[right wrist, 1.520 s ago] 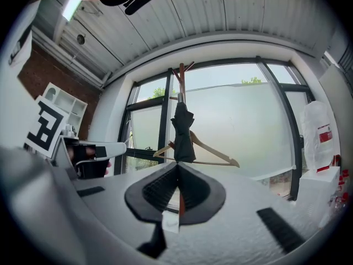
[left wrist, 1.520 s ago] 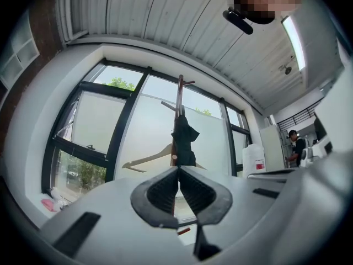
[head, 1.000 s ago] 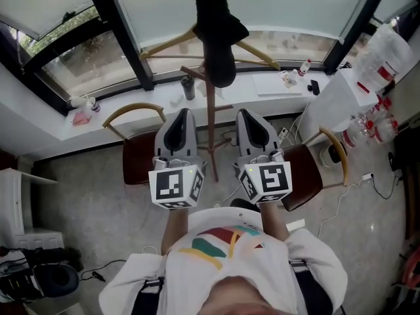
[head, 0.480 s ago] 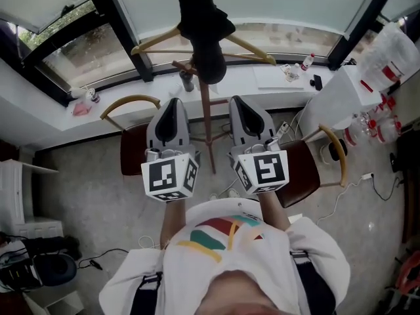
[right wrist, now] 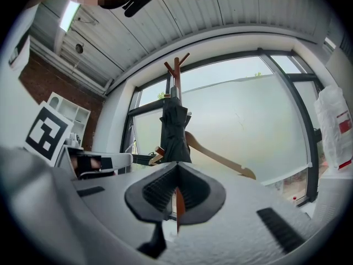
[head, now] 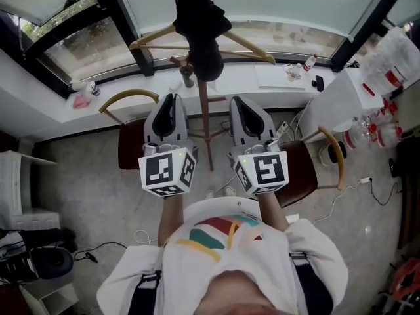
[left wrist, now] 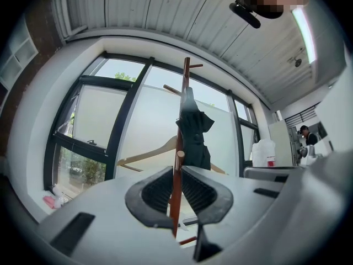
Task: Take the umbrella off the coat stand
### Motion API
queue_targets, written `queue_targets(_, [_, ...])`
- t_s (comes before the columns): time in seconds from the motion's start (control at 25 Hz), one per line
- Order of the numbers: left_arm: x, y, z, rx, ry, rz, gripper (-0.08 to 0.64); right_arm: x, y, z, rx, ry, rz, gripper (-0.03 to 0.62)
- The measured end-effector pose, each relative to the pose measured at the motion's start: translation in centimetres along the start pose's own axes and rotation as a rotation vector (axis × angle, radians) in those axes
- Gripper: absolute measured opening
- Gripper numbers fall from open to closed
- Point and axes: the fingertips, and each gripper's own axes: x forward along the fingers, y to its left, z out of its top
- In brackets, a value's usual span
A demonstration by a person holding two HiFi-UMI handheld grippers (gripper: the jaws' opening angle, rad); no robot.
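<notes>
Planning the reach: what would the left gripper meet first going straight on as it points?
Likely the stand pole, dead ahead of the left gripper, below the umbrella; depth unclear.

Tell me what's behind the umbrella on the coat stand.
A wooden hanger and the frosted window show behind the umbrella. The hanger's middle and the peg holding the umbrella are covered by it.
</notes>
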Motion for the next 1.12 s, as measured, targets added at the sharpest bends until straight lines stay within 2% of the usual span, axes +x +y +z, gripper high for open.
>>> queue_targets(0.04, [0.2, -0.1, 0.3, 0.001, -0.004, -0.008, 0.017, 0.0, -0.1, 0.0, 0.001, -0.001, -0.001, -0.002])
queue_targets(0.12, [0.8, -0.4, 1.6, -0.013, -0.021, -0.046, 0.088, 0.0, -0.2, 0.0, 0.006, -0.003, -0.004, -0.002])
queue_targets(0.2, [1.7, -0.8, 3.5, -0.026, -0.045, -0.089, 0.127, 0.0, -0.3, 0.0, 0.01, -0.004, -0.002, -0.002])
queue_targets(0.44, [5.3, -2.5, 8.2, 0.016, -0.106, -0.234, 0.249, -0.2, -0.5, 0.2, 0.003, -0.007, -0.001, -0.002])
queue_targets(0.6, [7.7, -3.1, 9.2, 0.005, -0.082, -0.308, 0.322, -0.3, -0.8, 0.4, -0.007, -0.013, -0.014, -0.002])
queue_targets(0.8, [9.9, -3.9, 9.8, -0.068, -0.057, -0.374, 0.354, -0.4, -1.2, 0.8, -0.004, -0.027, -0.031, -0.002])
queue_targets(1.12, [12.3, -4.7, 7.3, -0.014, 0.074, -0.379, 0.357, -0.4, -1.6, 0.7, -0.003, -0.024, -0.043, -0.002])
